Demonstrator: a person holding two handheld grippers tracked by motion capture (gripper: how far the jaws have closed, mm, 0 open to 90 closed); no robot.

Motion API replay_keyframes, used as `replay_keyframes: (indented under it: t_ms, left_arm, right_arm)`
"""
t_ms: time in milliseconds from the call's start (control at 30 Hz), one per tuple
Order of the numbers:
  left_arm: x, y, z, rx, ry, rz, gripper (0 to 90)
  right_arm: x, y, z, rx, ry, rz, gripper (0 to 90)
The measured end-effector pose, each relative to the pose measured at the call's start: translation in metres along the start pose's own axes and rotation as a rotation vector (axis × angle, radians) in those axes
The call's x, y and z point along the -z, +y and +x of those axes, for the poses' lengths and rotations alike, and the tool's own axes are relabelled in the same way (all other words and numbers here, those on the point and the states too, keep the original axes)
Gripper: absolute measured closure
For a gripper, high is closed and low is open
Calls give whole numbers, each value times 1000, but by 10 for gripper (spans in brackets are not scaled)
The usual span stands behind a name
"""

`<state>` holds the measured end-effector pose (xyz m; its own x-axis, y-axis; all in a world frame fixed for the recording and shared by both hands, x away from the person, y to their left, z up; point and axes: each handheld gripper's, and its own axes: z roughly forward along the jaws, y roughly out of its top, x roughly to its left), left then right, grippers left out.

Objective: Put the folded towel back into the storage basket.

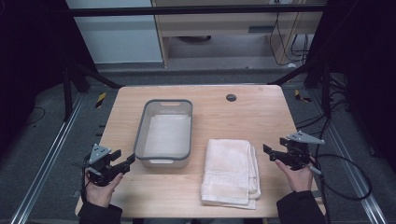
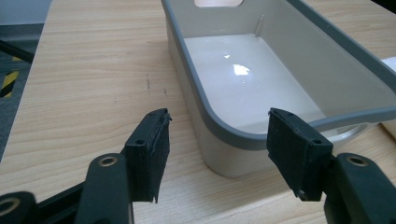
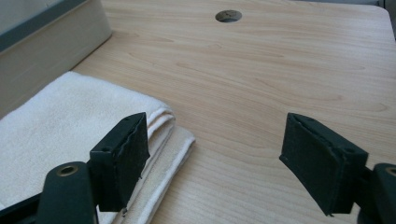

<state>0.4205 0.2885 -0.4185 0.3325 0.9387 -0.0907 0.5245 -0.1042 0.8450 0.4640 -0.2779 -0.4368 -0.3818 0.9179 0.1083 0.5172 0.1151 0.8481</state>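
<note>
Towel (image 1: 230, 171) lies folded beside the bin (image 1: 164, 161); both grippers' jaws gape wide, empty.

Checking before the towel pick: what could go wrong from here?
1. The folded towel has loose stacked layers at its edge; the open right gripper may pinch just the top one, so it unfolds when lifted.
2. The open left gripper sits close to the bin corner; a forward nudge could shove it.
</note>
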Motion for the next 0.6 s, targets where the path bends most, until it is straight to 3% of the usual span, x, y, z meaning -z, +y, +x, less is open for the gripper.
replay_keyframes:
  t_ms: [267,600]
  left_arm:
    - [0,8,-8,-12,-24,-11,395]
    - [-2,21,-28,-39,-69,-31,398]
  right_arm:
    - [3,13,2,2,19,-15,252]
    - [1,26,10,14,46,-18,256]
